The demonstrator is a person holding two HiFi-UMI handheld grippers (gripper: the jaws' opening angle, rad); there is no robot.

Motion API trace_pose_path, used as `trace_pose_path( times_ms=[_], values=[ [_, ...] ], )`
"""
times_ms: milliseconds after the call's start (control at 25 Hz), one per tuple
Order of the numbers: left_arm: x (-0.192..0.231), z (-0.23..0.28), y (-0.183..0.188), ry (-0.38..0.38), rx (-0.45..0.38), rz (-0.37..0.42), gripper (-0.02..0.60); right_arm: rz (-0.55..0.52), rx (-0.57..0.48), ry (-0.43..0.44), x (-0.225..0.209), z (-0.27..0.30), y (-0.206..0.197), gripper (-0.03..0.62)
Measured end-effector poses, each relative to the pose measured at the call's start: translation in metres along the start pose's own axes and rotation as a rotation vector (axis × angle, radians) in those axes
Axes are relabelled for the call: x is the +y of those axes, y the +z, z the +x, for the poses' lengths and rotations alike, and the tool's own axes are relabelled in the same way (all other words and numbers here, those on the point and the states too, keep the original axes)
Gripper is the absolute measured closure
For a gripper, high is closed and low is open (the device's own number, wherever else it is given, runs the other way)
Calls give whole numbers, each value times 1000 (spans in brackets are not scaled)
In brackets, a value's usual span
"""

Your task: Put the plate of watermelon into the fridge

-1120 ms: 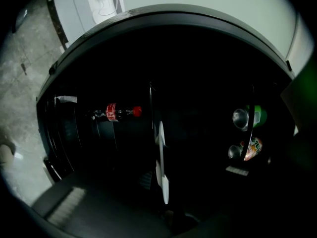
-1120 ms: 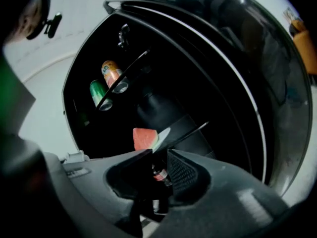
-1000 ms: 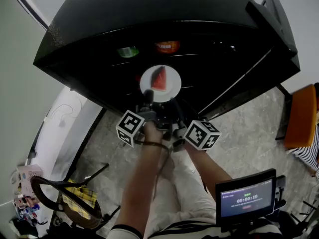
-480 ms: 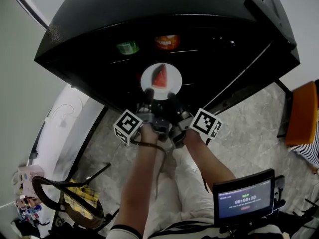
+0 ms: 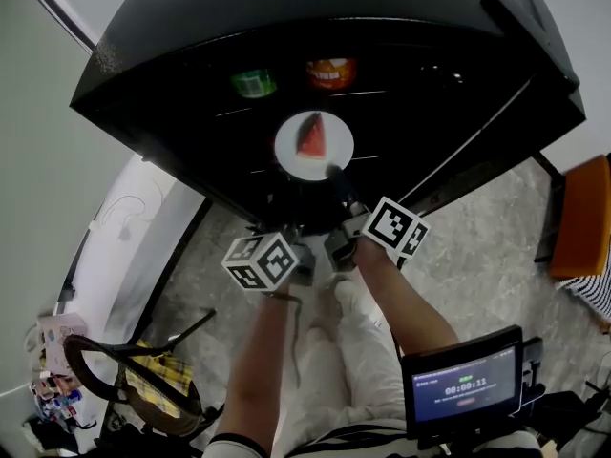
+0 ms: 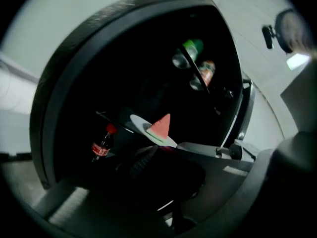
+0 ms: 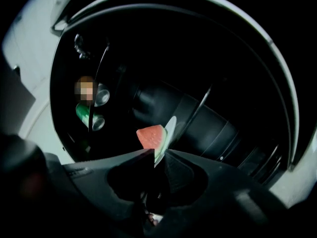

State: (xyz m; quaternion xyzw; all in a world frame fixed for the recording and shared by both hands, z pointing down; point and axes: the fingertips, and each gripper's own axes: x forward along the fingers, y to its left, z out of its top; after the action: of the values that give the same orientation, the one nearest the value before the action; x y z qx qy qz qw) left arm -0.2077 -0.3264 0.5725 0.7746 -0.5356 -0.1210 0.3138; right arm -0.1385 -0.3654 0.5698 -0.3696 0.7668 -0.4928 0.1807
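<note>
Left gripper (image 6: 171, 157) withdrew, jaws apart; right gripper (image 7: 158, 155), jaws just widening, pinches white plate (image 5: 286, 151) bearing red watermelon wedge (image 5: 310, 139).

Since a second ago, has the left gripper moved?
Yes. The left gripper has pulled back from the plate, away from the fridge, toward the person.

Only legible text: timer 00:00:11 on the small black-framed screen with the blue display (image 5: 465, 385), bottom right of the head view. Other lines on that screen are too small to read. The white cube with black square markers at left (image 5: 261, 261) and its twin at right (image 5: 395, 227) carry coded patterns, no letters. The dark red-capped cola bottle (image 6: 101, 146) has a red label with white script, unreadable. Print on the green can (image 5: 252, 83) and orange can (image 5: 331, 72) is also unreadable.
</note>
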Motion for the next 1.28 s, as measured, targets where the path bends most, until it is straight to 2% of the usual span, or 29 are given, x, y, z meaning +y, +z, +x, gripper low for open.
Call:
trace_pose_path(
  times_ms=[40,120,200,360,400,480,560,640,720,920,1000,1280],
  values=[
    [-4,4,-1,0,21,74,580,-28,5,-5,0,2,0,537],
    [-7,10,1,8,36,138,580,-97,17,-18,1,3,-1,528],
    [-5,13,0,25,48,148,580,-214,27,-43,3,-1,-1,505],
    [-2,17,2,40,49,141,580,-544,38,-147,2,-14,-3,487],
    [-1,18,1,43,51,142,580,-638,33,-184,1,-19,-4,490],
    [1,19,1,53,57,152,580,-820,28,-226,0,-24,-7,596],
    [1,20,0,63,58,187,580,-961,43,-209,6,-21,-14,597],
    [0,21,0,66,54,246,580,-1057,55,-181,14,-15,-20,599],
    [-3,22,-1,63,50,283,580,-1103,70,-165,19,-9,-23,599],
    [-5,24,0,64,33,289,580,-1123,84,-169,20,-1,-21,599],
    [-6,25,3,65,25,315,580,-1136,81,-165,21,2,-19,599],
    [-16,26,15,35,-93,393,580,-1155,49,-141,21,12,-14,599]
  ],
)
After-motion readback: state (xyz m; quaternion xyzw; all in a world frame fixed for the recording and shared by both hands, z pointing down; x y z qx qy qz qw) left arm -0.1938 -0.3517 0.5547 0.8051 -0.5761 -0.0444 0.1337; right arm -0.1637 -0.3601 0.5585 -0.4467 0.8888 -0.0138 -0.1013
